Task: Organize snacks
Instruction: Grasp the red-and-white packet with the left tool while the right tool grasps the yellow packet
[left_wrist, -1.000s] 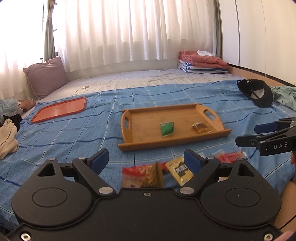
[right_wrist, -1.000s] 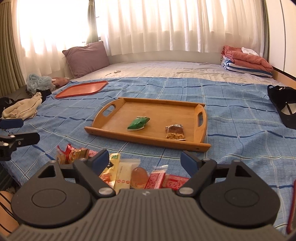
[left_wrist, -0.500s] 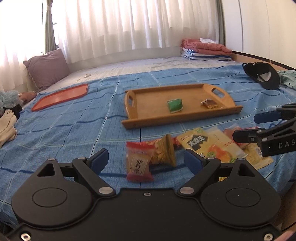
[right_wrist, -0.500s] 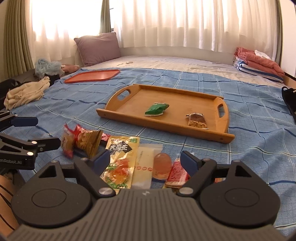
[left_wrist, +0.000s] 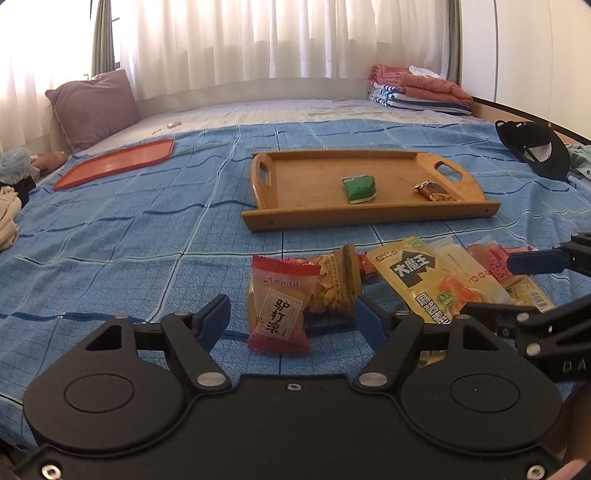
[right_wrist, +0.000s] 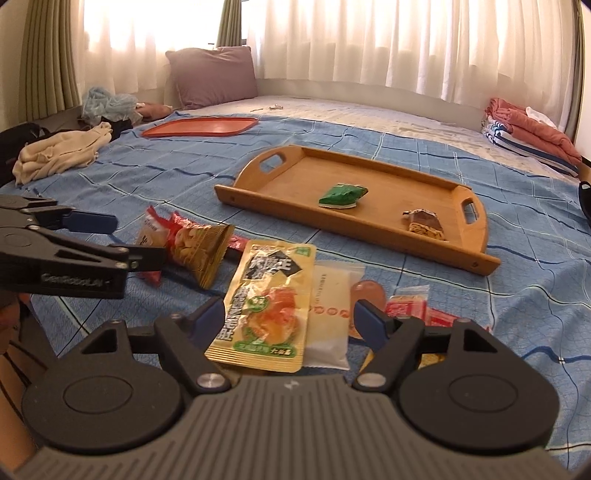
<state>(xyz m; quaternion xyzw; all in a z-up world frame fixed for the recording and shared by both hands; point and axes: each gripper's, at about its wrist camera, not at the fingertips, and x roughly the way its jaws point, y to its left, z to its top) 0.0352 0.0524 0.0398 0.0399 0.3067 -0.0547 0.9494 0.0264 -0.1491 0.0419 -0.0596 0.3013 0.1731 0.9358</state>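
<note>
On the blue bedspread, the left claw, jaws apart and just closing, brackets the red-and-white candy packet: light, crinkly, best pinched mid-body. The right claw, likewise narrowing, straddles the slippery yellow sachet.

Wooden tray holding green packet and bar, loose snack packets lying nearby

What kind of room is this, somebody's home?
Most likely a bedroom at home: a wide bed under a blue checked sheet, a purple pillow by curtained windows, and folded blankets stacked in the corner.
</note>
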